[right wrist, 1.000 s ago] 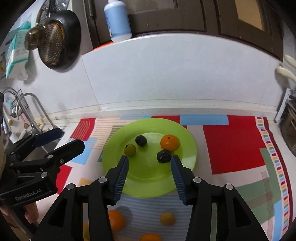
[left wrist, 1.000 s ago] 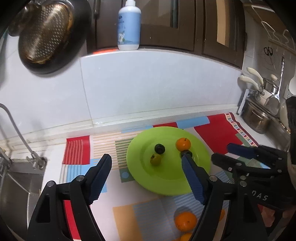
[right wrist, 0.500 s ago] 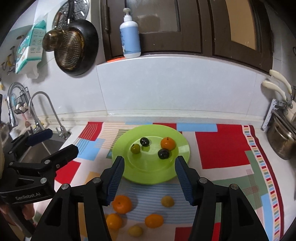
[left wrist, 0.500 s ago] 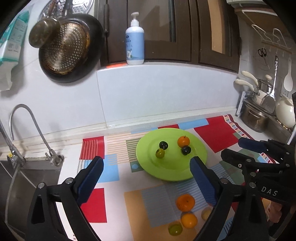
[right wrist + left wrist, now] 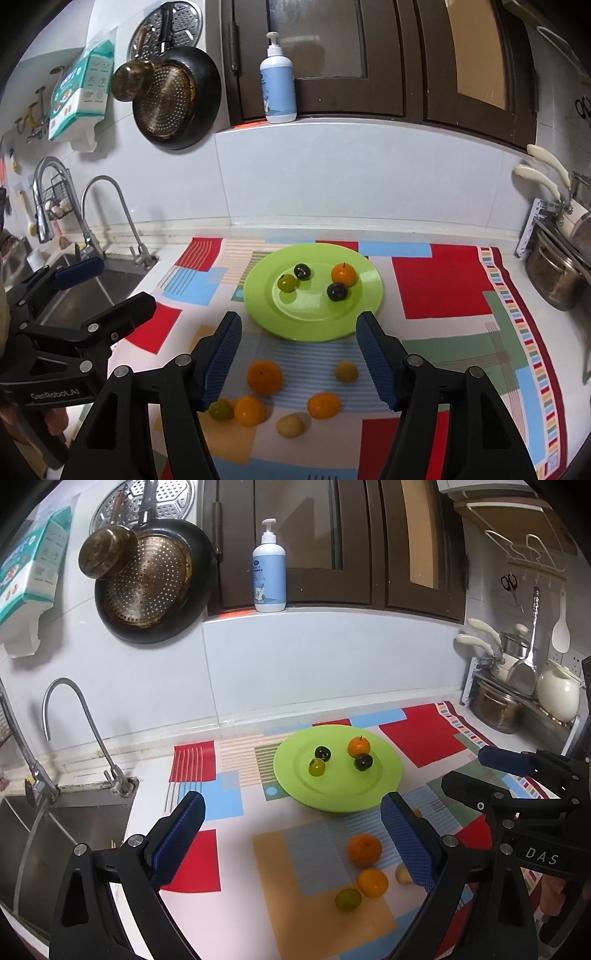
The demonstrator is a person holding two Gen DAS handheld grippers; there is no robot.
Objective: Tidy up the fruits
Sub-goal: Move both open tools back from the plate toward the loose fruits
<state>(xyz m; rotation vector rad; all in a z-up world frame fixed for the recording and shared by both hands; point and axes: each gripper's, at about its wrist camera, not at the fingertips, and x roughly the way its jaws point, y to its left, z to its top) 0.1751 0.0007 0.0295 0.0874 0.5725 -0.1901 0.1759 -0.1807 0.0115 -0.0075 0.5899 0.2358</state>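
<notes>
A green plate (image 5: 314, 312) on the patterned mat holds an orange (image 5: 344, 273), two dark plums (image 5: 302, 271) and a green fruit (image 5: 287, 283). Several loose fruits lie on the mat in front of it, among them a large orange (image 5: 265, 376), a small yellow fruit (image 5: 346, 371) and a green one (image 5: 348, 899). My right gripper (image 5: 298, 325) hovers over the plate's near rim; its jaws are opening with nothing between them. My left gripper (image 5: 291, 812) stands wide open and empty, left of the right gripper (image 5: 498, 771).
A sink (image 5: 55, 823) with a curved tap (image 5: 74, 716) lies at the left. Pots on a rack (image 5: 498, 705) stand at the right. A soap bottle (image 5: 269, 572) sits on the ledge; a pan (image 5: 147, 583) hangs on the wall.
Both grippers have drawn back from the plate and their jaws have spread wider. The loose fruits in front of the plate have come into view.
</notes>
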